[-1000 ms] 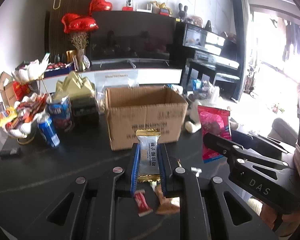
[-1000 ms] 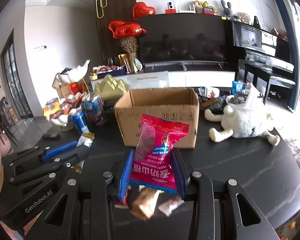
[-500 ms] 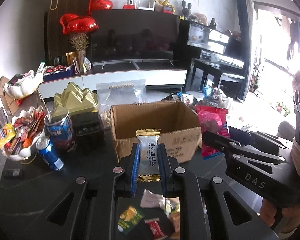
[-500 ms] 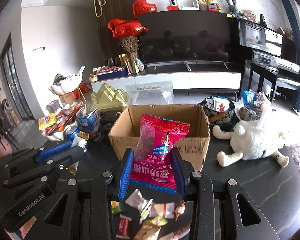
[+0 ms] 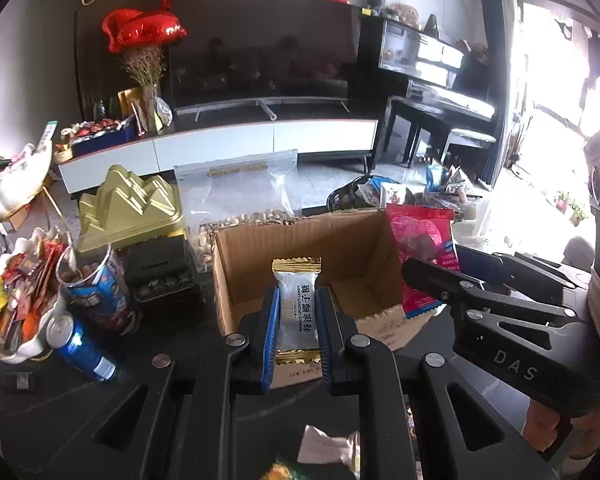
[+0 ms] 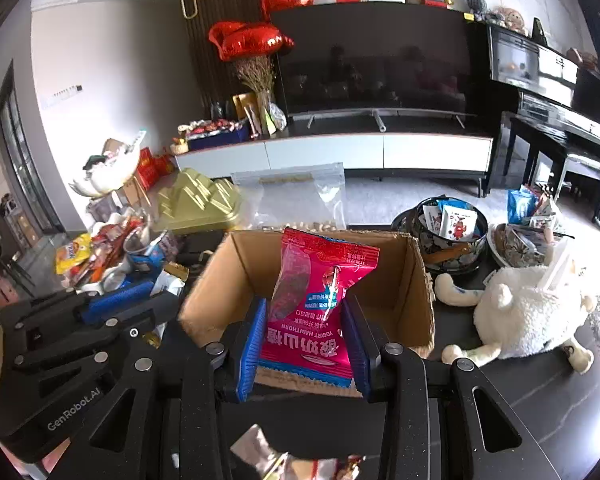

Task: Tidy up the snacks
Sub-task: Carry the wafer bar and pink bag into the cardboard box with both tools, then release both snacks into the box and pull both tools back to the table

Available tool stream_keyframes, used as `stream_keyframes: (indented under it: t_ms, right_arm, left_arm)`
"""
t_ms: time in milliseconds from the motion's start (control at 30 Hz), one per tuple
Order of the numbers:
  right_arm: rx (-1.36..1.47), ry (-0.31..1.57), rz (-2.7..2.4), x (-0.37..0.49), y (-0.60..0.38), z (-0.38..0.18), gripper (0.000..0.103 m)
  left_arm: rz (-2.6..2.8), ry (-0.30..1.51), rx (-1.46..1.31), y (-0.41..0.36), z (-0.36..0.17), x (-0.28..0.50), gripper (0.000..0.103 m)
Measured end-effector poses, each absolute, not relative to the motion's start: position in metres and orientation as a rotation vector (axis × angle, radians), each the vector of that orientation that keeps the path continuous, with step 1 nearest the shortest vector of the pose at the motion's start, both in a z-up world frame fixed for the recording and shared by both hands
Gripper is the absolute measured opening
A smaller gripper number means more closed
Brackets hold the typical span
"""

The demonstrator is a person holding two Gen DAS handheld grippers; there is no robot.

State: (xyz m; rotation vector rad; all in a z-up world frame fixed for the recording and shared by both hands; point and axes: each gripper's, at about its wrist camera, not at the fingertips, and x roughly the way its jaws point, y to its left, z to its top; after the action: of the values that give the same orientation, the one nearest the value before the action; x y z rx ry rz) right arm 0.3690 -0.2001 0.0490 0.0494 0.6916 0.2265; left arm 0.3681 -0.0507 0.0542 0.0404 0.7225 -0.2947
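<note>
Left wrist view:
Left gripper (image 5: 297,322): I have it clamped on a white and gold snack packet (image 5: 296,304), standing upright between the blue pads.
Packet's place: above the near wall of the open cardboard box (image 5: 260,264).
Beside me: the right gripper (image 5: 432,276) with its red pouch (image 5: 420,236) at the box's right wall.

Right wrist view:
Right gripper (image 6: 305,328): I see it part-way open, pads pressed on a red hawthorn pouch (image 6: 320,300).
Pouch's place: upright over the box's (image 6: 416,280) near edge.
Table (image 6: 540,400): loose wrappers (image 6: 260,452) lie under my fingers; a white plush toy (image 6: 528,312) sits right of the box.
</note>
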Motion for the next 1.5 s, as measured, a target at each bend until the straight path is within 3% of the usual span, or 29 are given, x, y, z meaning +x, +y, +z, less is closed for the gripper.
stream_keyframes:
  t_ms: [233, 267, 333, 367, 433, 800, 1500]
  right_arm:
    - [0.055, 0.726, 0.216, 0.401, -0.207, 0.034, 0.039]
    - [0.057, 0.73, 0.218, 0.405, -0.207, 0.032, 0.039]
    - [0.055, 0.735, 0.212, 0.411, -0.208, 0.029, 0.042]
    - [0.051, 0.736, 0.199, 0.412, -0.208, 0.028, 0.05]
    - [0.053, 0.73, 0.168, 0.411, -0.213, 0.026, 0.058]
    - [0.053, 0.711, 0.175, 0.363, -0.212, 0.034, 0.058]
    - [0.083, 0.708, 0.239, 0.252, -0.188, 0.037, 0.058]
  left_arm:
    - [-0.295, 0.765, 0.032, -0.059, 0.039, 0.406, 0.019]
    - [-0.291, 0.77, 0.031, -0.06, 0.037, 0.41, 0.021]
    - [-0.268, 0.77, 0.044, -0.063, 0.036, 0.415, 0.034]
    - [-0.254, 0.765, 0.057, -0.063, 0.035, 0.415, 0.041]
    - [-0.243, 0.759, 0.06, -0.06, 0.034, 0.41, 0.042]
    - [-0.187, 0.732, 0.063, -0.045, 0.049, 0.356, 0.054]
    - [-0.214, 0.719, 0.06, -0.019, 0.046, 0.24, 0.059]
